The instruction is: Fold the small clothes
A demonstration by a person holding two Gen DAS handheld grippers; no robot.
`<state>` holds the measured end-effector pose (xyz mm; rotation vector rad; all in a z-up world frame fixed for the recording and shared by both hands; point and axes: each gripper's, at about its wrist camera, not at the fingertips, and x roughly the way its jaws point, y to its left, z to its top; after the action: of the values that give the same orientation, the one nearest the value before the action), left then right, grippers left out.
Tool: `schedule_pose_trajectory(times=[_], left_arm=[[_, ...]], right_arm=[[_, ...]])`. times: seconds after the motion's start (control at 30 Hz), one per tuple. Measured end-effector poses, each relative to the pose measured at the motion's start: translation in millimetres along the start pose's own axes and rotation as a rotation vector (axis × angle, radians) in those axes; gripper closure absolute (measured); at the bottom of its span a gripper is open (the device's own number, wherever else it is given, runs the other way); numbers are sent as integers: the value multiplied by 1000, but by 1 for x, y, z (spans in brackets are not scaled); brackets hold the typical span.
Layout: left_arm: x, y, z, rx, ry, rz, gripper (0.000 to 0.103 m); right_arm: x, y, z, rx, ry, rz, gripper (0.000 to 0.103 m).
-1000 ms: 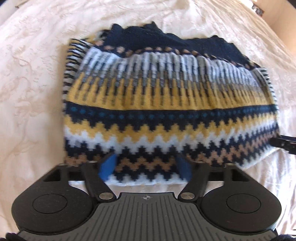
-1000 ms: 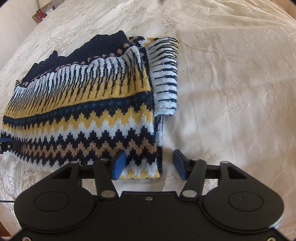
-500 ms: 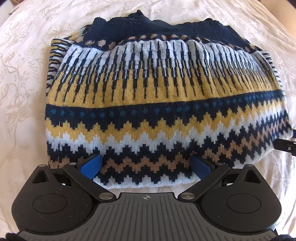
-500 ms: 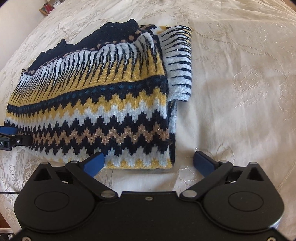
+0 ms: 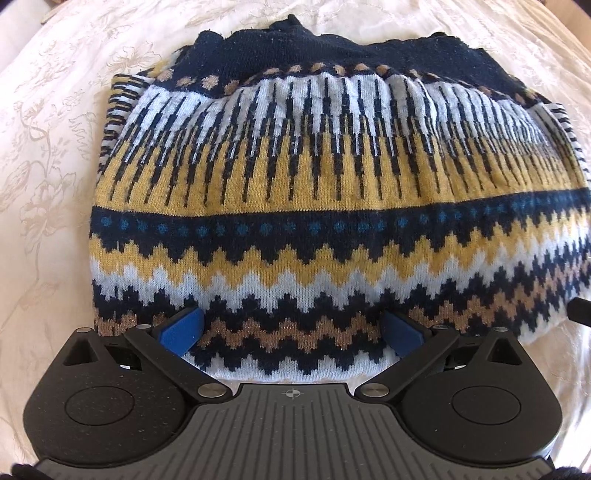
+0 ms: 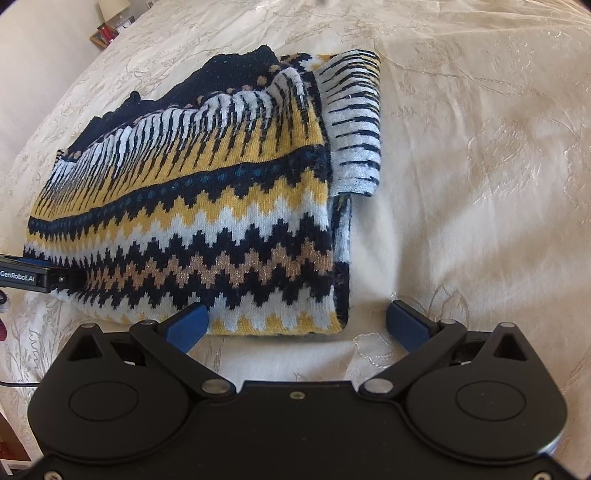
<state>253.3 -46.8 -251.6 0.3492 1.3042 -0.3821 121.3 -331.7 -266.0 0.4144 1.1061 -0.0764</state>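
On the bedspread (image 6: 480, 184), both claws gape beside the folded sweater (image 5: 295, 221)

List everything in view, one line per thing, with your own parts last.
sweater: one, navy, yellow, white and tan zigzag knit, lying folded on the bedspread, a striped part sticking out at its right edge.
bedspread: one, cream with a flower pattern, under everything.
lamp: one, pale shade, far left corner in the right wrist view.
small items: count unclear, reddish, beside the lamp, too small to name.
cable: one, black, on the left edge of the right wrist view.
left tongs: one, black with blue fingers, open over the sweater's near hem.
right tongs: one, black with blue fingers, open at the sweater's near right corner.
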Motion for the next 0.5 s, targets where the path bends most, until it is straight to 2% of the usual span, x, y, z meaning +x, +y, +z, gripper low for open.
schedule_pose_trajectory(times=[0.13,0.27,0.33,0.37,0.5], left_arm=[[-1,-4,-5,-15,-23,13,0],[-7,0,-3,-32,5,-2,1],[-13,5,-1,-66,25,-16,6],[-20,7,0,-88,22,-27,15],[-51,10,4,-162,-27,-38,19]], right_arm=[[-1,-2,-4,-18,-12,15,0],[-2,-5,-6,-22,-24,31,0],[-4,-7,-9,-23,-30,42,0],[-5,-8,-10,-24,-34,48,0],[-8,-11,-14,-39,-50,69,0]])
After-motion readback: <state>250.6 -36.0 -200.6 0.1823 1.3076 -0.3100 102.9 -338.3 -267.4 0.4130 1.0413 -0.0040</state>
